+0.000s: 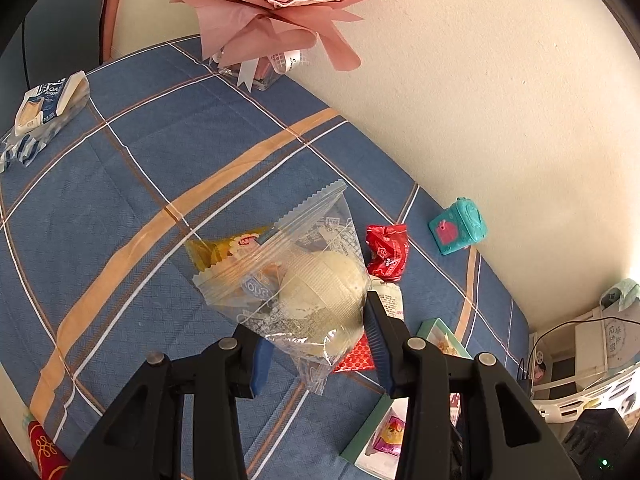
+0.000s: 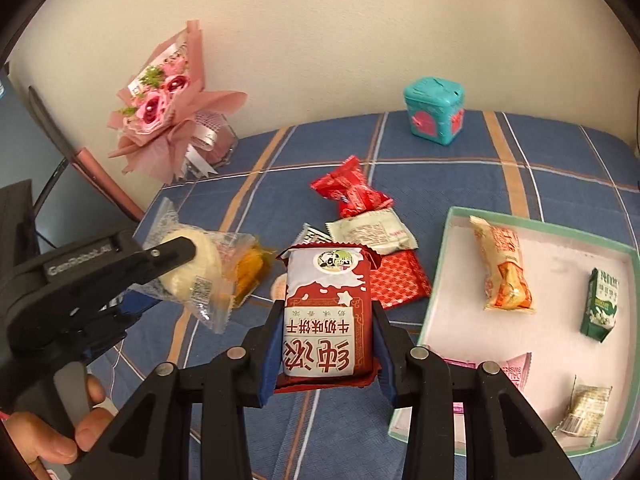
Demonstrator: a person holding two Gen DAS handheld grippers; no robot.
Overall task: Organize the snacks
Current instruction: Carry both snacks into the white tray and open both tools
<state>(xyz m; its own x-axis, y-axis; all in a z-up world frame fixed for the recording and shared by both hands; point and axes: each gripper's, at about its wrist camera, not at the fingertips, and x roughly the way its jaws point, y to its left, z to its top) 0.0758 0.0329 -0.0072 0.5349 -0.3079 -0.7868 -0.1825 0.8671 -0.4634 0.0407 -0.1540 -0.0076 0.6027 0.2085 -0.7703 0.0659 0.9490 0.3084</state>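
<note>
My left gripper point(image 1: 316, 340) is shut on a clear bag with a round white bun point(image 1: 316, 288) and holds it above the blue plaid cloth; it also shows in the right wrist view point(image 2: 192, 268). My right gripper point(image 2: 326, 344) is shut on a red biscuit pack with white Chinese lettering point(image 2: 326, 312). A green-rimmed tray point(image 2: 440, 264) at the right holds an orange snack bag point(image 2: 504, 268), a green carton point(image 2: 600, 304) and a small pale packet point(image 2: 586, 410). On the cloth lie a yellow packet point(image 2: 250, 270), a red candy bag point(image 2: 352, 192), a white packet point(image 2: 372, 232) and a red patterned pack point(image 2: 396, 280).
A pink flower bouquet point(image 2: 160, 108) stands at the back left by the wall. A teal toy box point(image 2: 434, 110) stands at the back. A blue-white snack pack point(image 1: 48, 104) lies at the far left of the cloth. Shelving point(image 1: 580, 360) sits beyond the right edge.
</note>
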